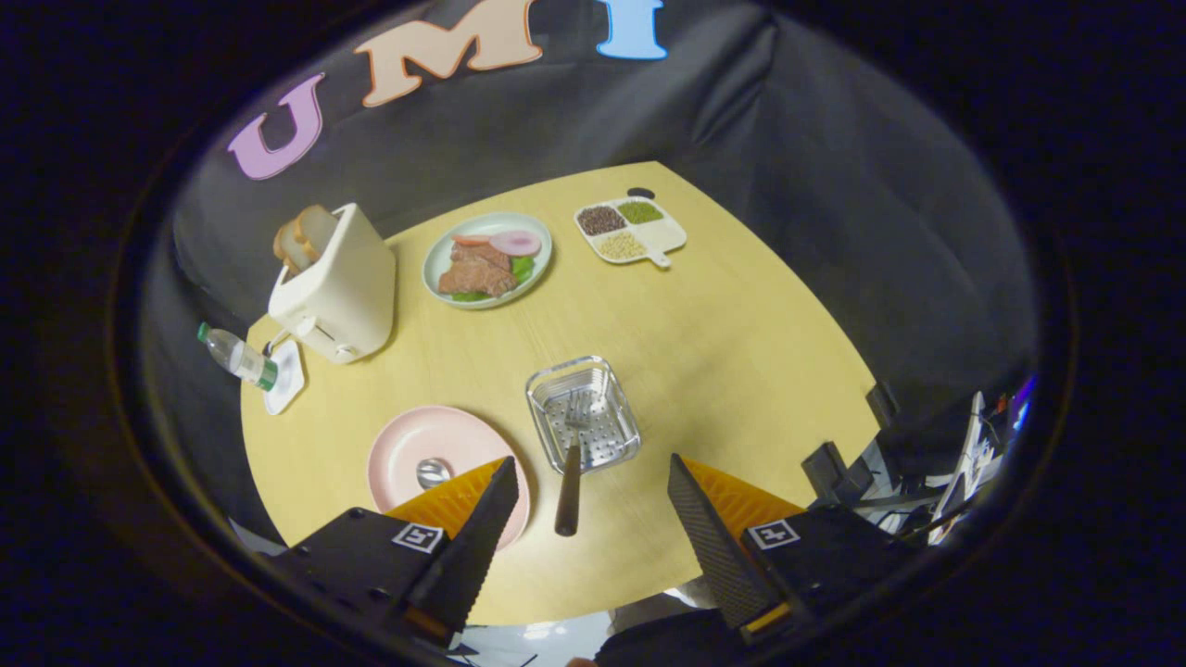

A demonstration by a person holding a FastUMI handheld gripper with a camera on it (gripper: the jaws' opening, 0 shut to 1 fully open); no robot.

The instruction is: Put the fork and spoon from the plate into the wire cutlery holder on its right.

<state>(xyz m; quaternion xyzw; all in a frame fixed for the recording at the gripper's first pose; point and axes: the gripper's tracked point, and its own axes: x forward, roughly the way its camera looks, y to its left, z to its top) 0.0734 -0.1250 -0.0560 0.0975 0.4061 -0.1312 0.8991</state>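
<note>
The spoon (432,472) is what remains on the pink plate (408,449): its bowl lies a little toward the near side of the plate's middle, and its handle runs toward the gripper, passing under one of the fingers, so its long axis appears to point roughly back along the line of approach, though most of the handle is hidden and I cannot be sure of the angle. The fork (572,463) is already in the wire cutlery holder (598,449), tines down in the basket and dark handle sticking out over the near rim toward the near edge of the tabletop (723,333). The holder sits just beside the plate on its right, both close to that near edge. The gripper (593,486) hangs above the near edge with its fingers spread wide and nothing between them; the fork's handle and holder lie just ahead of the gap, while the spoon lies off toward the plate-side finger (482,533), partly covered by it. So, as I judge it, the coming move turns on shifting sideways over the plate and lowering across the spoon's handle. Farther off, toward the far edge, stand a toaster (335,287), a plate of food (488,259) and a divided tray (630,232).
</note>
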